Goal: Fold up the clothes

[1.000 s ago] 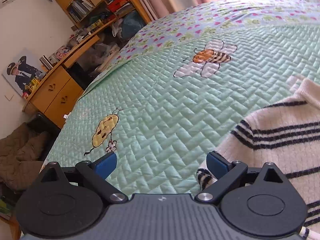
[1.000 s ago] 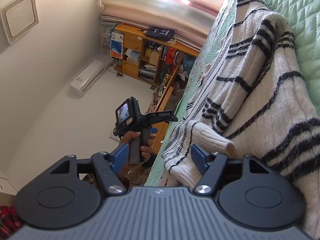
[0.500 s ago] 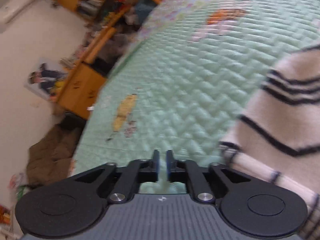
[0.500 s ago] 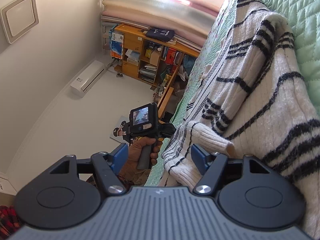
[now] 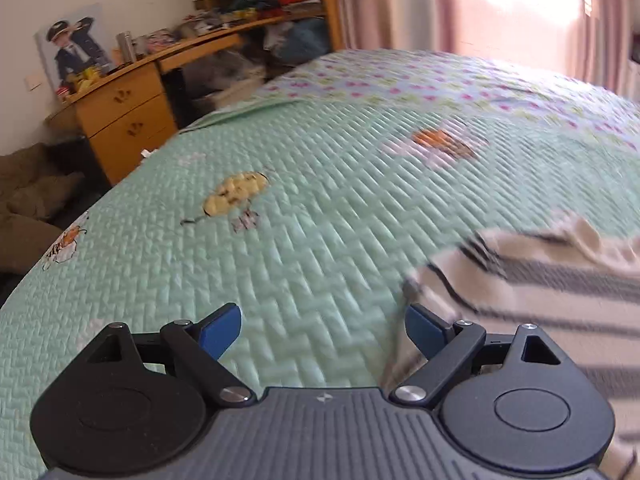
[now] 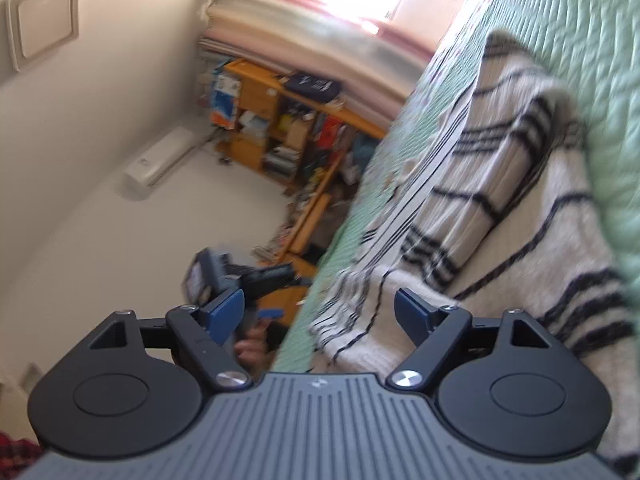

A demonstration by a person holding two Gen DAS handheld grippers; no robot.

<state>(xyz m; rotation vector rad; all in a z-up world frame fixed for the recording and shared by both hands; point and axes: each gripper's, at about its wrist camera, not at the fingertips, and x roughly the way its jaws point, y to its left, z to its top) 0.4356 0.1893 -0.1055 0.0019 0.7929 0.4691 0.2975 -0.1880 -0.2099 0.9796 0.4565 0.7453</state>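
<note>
Striped knit sweater [image 5: 532, 280] loose on the green quilted bed [image 5: 320, 240], both tongs open and empty.

The sweater looks thick, soft and floppy, light enough to lift yet likely to sag and stretch; I would pinch it at the ribbed cuff or hem edge [image 6: 352, 320], where the knit is firmest, rather than mid-panel. It lies at the near right of the bed in the left view, bunched with one layer over another. The left tongs [image 5: 322, 332] have just been opening over bare quilt, nothing between them; the right tongs [image 6: 320, 312] have just been widening beside the sweater's near edge, not pressing it. Desk [image 5: 120, 120] and bookshelf [image 6: 280, 136] stand well apart, so nothing blocks the fold.
</note>
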